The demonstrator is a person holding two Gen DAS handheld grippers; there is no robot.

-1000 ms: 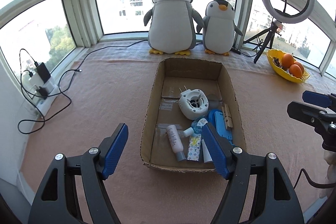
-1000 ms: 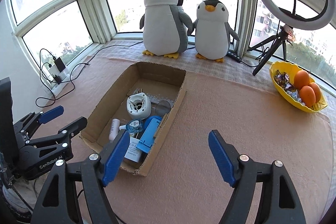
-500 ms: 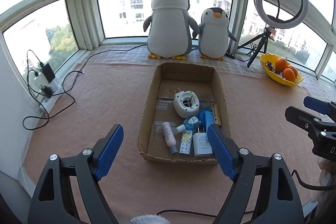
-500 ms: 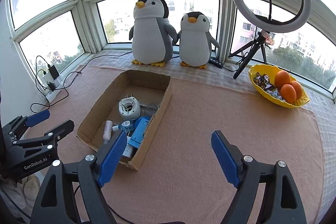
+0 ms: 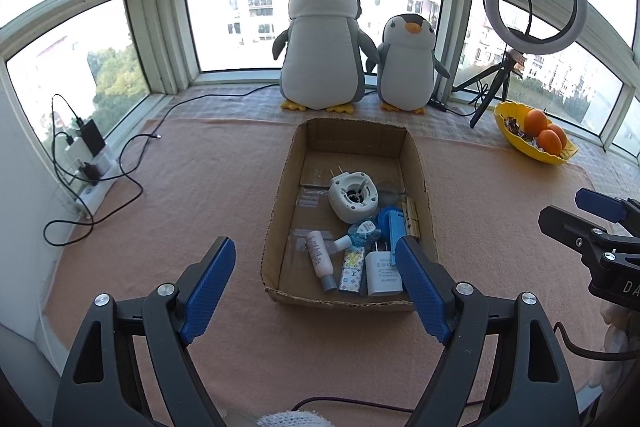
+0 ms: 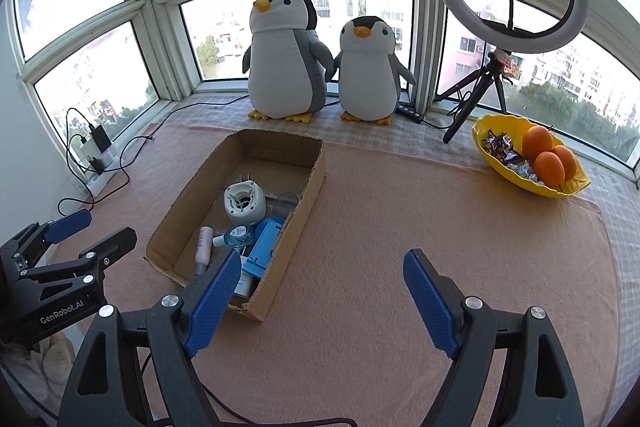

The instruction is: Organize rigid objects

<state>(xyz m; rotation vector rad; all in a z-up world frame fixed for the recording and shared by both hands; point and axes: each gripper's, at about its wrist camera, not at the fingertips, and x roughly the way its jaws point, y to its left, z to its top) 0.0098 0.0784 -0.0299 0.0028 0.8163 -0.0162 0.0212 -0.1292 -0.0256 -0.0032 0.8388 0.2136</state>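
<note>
the left gripper [image 5: 316, 287] sits at the bottom of its own view, jaws apart and holding nothing, pulled back from the near end of the cardboard box [image 5: 280, 203]. the right gripper [image 6: 320, 301] is likewise spread and empty at the bottom of its view, over bare cloth to the right of the box, which lies left of centre there.

every small rigid item in sight is already inside the box, crowded toward its near half: a round white device [image 5: 353, 195], a small pink bottle [image 5: 320, 261], a patterned tube [image 5: 352, 270], a white charger [image 5: 383, 273], a little blue-capped bottle [image 5: 360, 233], a blue plastic piece [image 5: 394, 225] and a wooden clothespin [image 5: 412, 217]. the peach cloth [image 5: 208, 179] around the box shows no loose objects, so by my reading the gathering looks finished or nearly so; at most some tidying within the box could remain.

hard to tell: the left gripper's right finger covers the box's near right corner in the left wrist view, and the right gripper's left finger hides the box's near end in the right wrist view, so anything there is unseen. a greyish round thing behind the white device is too dim to identify. the cloth beneath both grippers is cut off by the lower frame edge.
</note>
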